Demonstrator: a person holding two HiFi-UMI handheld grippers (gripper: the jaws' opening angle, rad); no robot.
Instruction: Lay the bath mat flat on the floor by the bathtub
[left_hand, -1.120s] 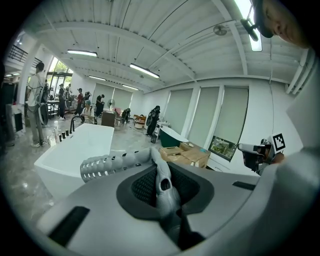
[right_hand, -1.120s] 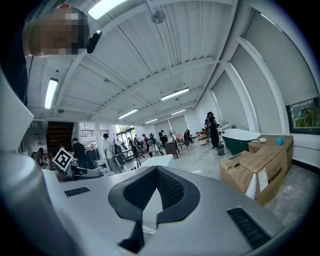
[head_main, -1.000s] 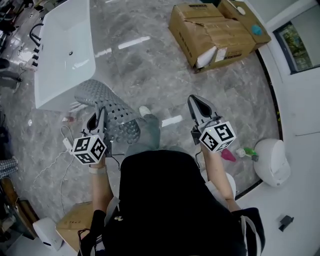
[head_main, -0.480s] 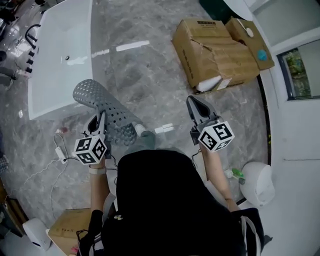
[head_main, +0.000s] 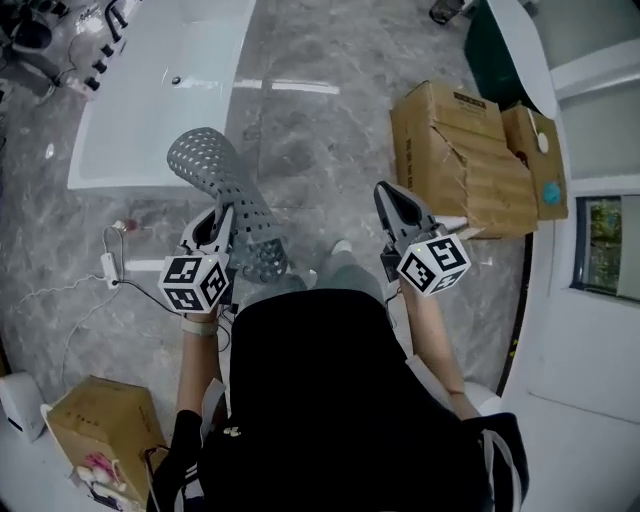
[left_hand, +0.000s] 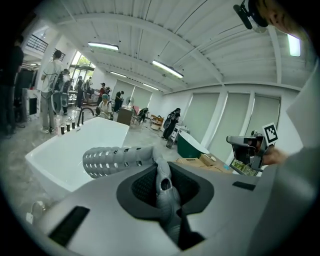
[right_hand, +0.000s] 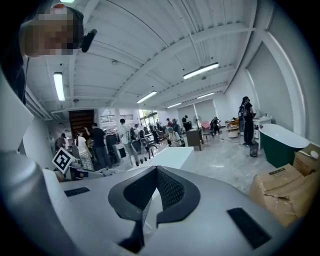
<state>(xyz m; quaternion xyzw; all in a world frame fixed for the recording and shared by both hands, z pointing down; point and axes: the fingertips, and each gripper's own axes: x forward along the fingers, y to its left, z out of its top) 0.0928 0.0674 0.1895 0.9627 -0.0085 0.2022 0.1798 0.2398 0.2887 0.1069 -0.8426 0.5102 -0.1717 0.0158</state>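
The cardboard box (head_main: 455, 150) is showing a small dark printed label near its top edge, too small to read. The left gripper (head_main: 224, 214) is clamping one end of the bath mat (head_main: 220, 175), a grey rubbery sheet full of holes, curling over in the air above the marbled floor (head_main: 320, 140) beside the white bathtub (head_main: 150, 110). The right gripper (head_main: 388, 200) is holding nothing, its jaws pressed together

Grey perforated bath mat (head_main: 215, 160), curled, aloft in jaws of left gripper (head_main: 225, 213); white bathtub (head_main: 160, 120) just beyond
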